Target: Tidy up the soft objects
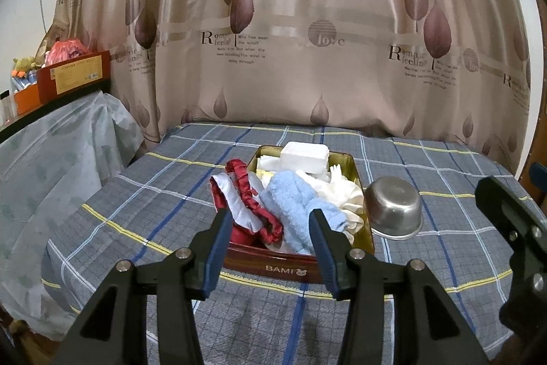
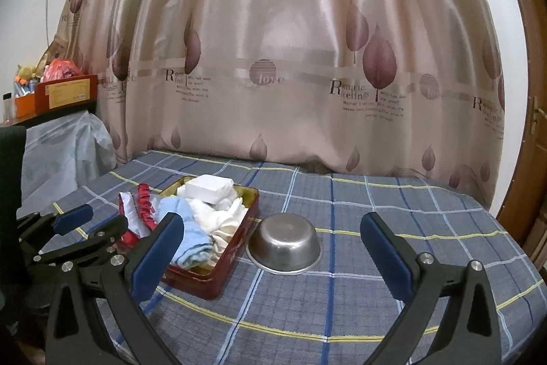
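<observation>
A red tin box (image 1: 273,264) marked BAMI sits on the plaid bed (image 1: 136,211). It holds a light blue towel (image 1: 294,204), a red and white ruffled cloth (image 1: 246,207) draped over its left rim, white cloths (image 1: 345,194) and a white foam block (image 1: 304,156). My left gripper (image 1: 271,248) is open and empty, just in front of the box. My right gripper (image 2: 273,259) is open and empty, to the right of the box (image 2: 208,283), facing the steel bowl (image 2: 285,245). The towel (image 2: 191,238) and foam block (image 2: 210,188) show there too.
A steel bowl (image 1: 395,207) lies upside down on the bed, right of the box. A leaf-print curtain (image 1: 290,40) hangs behind. A covered piece of furniture (image 1: 51,142) with boxes on top (image 1: 73,76) stands at the left. A wooden door (image 2: 526,125) is at the right.
</observation>
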Available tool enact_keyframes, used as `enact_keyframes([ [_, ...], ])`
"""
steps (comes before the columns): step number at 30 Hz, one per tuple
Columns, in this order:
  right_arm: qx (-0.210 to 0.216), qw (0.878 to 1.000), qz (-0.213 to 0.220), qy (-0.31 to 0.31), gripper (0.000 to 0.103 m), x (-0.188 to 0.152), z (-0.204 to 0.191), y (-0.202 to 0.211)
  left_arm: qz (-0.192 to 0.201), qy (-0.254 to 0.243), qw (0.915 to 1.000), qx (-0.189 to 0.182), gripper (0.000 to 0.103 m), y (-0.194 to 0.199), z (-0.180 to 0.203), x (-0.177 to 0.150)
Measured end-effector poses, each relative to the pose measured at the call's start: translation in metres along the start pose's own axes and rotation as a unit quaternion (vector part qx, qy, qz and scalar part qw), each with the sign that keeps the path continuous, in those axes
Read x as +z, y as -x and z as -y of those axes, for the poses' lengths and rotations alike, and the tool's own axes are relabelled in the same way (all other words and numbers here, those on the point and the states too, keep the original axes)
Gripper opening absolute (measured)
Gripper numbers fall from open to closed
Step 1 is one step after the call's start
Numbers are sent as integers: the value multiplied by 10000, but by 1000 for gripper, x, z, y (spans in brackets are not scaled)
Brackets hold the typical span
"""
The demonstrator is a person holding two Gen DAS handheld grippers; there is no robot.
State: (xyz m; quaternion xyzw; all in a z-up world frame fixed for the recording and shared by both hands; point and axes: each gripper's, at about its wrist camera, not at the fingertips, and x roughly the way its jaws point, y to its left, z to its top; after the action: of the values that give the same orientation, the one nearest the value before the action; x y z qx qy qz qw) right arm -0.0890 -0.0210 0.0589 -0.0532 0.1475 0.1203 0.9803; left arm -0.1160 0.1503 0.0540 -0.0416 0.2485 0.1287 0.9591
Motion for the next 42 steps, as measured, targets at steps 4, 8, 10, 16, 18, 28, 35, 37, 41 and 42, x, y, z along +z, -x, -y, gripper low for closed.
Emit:
enact_keyframes([
  [4,15,10000,6,2,102,0,-1,-1,-4,54,10000,8,48,0,-2,1],
  [8,45,10000,-28,24,102,-1,-3,-2,-12,116,9999,18,47,0,-5,3],
  [10,51,10000,-38,38,102,-1,-4,-2,-2,125,9999,32,47,0,-6,3],
  [16,93,9999,-55,73,102,-3,-5,-1,-18,106,9999,28,48,-1,-7,3],
  [18,113,9999,-75,73,102,-3,-5,-1,-24,79,10000,45,48,-1,-6,3],
  [28,163,9998,-75,98,102,-3,-7,1,-91,54,9999,32,48,-2,-5,2],
  [35,185,9997,-96,108,102,-3,-7,0,-133,101,9999,33,48,-4,-6,1],
  [37,197,9997,-107,134,102,-4,-7,0,-158,120,9998,25,48,-5,-6,0],
  [41,225,9995,-114,165,102,-6,-8,1,-188,126,9997,25,47,-7,-7,0],
  [42,238,9995,-117,164,102,-6,-8,1,-188,120,9997,27,48,-7,-7,0],
])
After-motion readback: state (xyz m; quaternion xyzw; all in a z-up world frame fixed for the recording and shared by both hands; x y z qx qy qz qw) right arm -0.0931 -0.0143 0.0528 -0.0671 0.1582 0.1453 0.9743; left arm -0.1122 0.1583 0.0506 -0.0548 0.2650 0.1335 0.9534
